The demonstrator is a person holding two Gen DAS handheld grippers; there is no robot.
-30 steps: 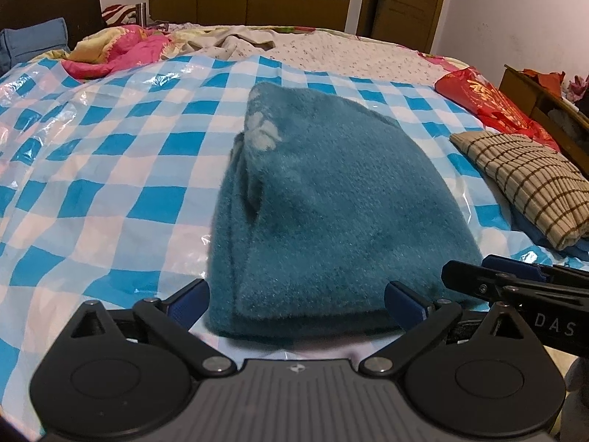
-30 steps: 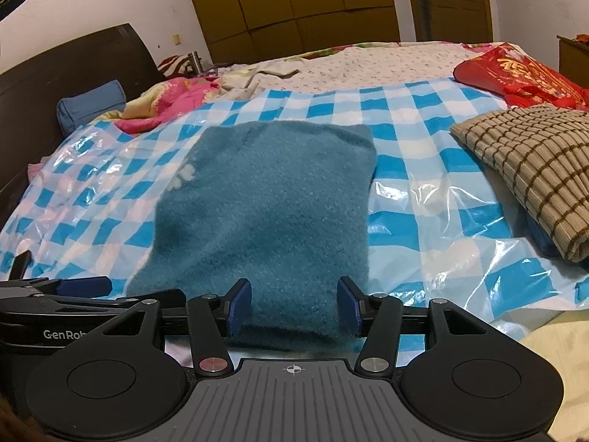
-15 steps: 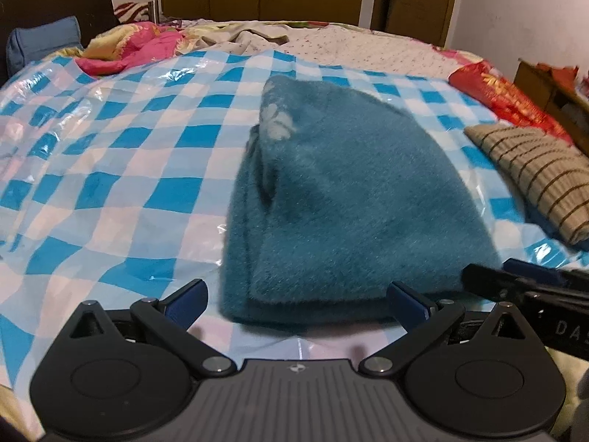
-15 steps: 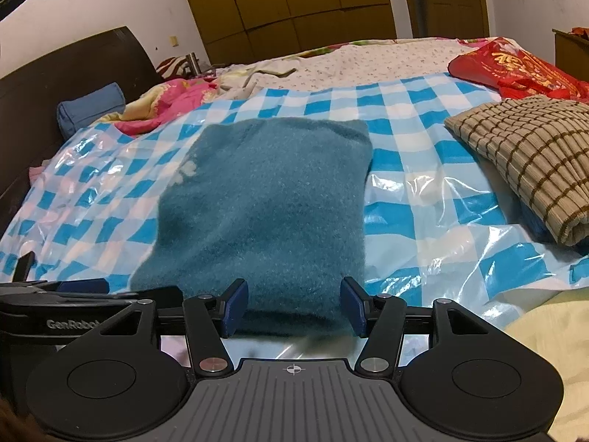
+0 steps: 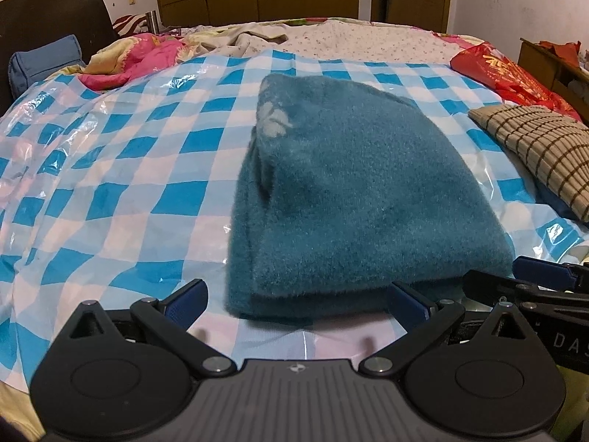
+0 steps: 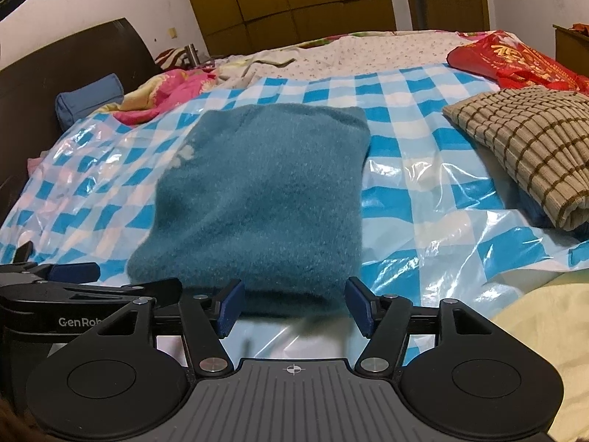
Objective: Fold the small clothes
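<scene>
My right gripper (image 6: 294, 307): jaws opening, blue pads apart, the near edge of the folded teal fleece garment (image 6: 265, 199) between them but untouched.

My left gripper (image 5: 298, 304): jaws spread wide, pads clear of the fabric, straddling the garment's near left corner. I see it again in the right wrist view (image 6: 73, 276) at lower left, and the right gripper shows at the right edge of the left wrist view (image 5: 533, 280).

Item, teal fleece garment (image 5: 353, 199): folded into a thick rectangle, several layers stacked at its left edge, pale flower motif on that side. Lies flat on the blue-and-white checked plastic sheet (image 5: 110, 169), just ahead of both grippers.

Item, brown checked folded cloth (image 6: 522, 147): right of the garment, apart from it, on the sheet's edge.

Item, red bag (image 6: 511, 60): beyond the checked cloth.

Item, pink floral quilt (image 5: 147, 59): bunched at far left.

Item, blue bolster (image 5: 44, 62): against the dark headboard (image 5: 55, 11).
</scene>
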